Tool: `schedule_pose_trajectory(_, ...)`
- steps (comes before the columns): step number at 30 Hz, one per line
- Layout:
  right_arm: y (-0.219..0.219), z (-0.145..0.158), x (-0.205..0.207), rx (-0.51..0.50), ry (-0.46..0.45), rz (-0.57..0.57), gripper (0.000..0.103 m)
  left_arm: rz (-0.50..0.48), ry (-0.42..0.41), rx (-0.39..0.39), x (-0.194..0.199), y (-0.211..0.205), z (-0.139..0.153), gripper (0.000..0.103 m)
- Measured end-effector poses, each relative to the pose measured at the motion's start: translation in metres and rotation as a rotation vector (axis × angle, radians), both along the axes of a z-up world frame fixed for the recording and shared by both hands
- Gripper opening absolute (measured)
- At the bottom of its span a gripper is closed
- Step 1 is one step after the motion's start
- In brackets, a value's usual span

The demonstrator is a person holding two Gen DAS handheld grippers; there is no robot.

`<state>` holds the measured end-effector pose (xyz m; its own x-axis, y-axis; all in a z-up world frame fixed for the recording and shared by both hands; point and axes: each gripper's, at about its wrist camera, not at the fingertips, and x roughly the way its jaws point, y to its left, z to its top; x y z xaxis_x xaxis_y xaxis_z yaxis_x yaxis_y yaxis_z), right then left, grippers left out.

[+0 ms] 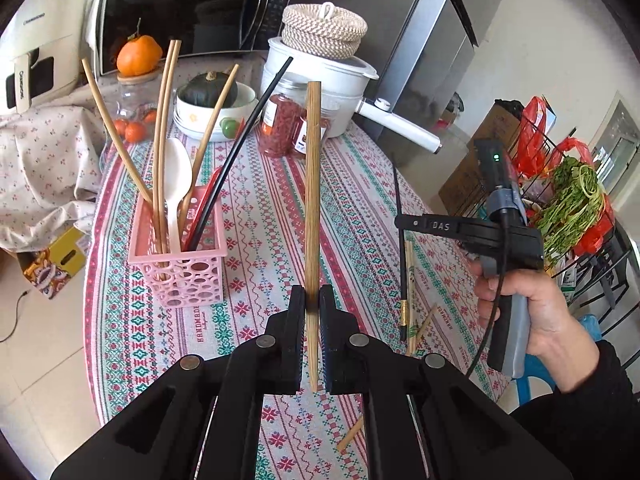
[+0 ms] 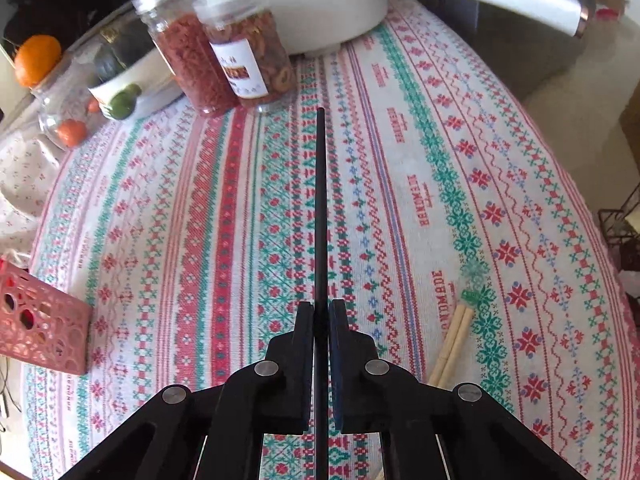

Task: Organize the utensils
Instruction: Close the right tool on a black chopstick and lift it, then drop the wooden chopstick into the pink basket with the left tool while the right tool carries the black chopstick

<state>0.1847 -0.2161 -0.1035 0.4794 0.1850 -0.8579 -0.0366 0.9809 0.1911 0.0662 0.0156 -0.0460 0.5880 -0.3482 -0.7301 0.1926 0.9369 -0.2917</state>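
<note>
My left gripper (image 1: 312, 300) is shut on a wooden chopstick (image 1: 313, 184), held upright above the tablecloth, to the right of the pink utensil basket (image 1: 180, 268). The basket holds several wooden chopsticks (image 1: 162, 152), a black chopstick (image 1: 236, 148) and a white spoon (image 1: 176, 184). My right gripper (image 2: 320, 312) is shut on a black chopstick (image 2: 320, 208) that points forward over the cloth; it also shows in the left wrist view (image 1: 404, 236). A wrapped pair of wooden chopsticks (image 2: 454, 344) lies on the cloth to the right. The basket's corner shows in the right wrist view (image 2: 44, 328).
At the table's far side stand two clear jars of dried food (image 2: 224, 56), a white pot with a long handle (image 1: 340, 92), a bowl with a squash (image 1: 212, 100) and a microwave (image 1: 180, 8). A loose wooden chopstick (image 1: 350, 436) lies near the front edge. A wire rack with greens (image 1: 572, 204) stands right.
</note>
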Motion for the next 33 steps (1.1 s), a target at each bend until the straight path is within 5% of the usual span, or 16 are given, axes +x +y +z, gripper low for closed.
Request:
schedule_pose_trajectory(11,0.007,0.085,-0.061,0.133,-0.294,0.048,0.005,-0.005,-0.176,0.004,-0.034,0.011,0.046,0.007)
schedule_pose_trajectory(22,0.03,0.129,-0.088,0.145,-0.485,0.11,0.005,0.215,-0.465,0.017,-0.043,0.055,0.093,0.007)
schedule_pose_trajectory(33,0.07,0.136,-0.092,0.151,-0.522,0.181,0.005,0.337,-0.43,0.069,0.001,0.069,0.07,0.007)
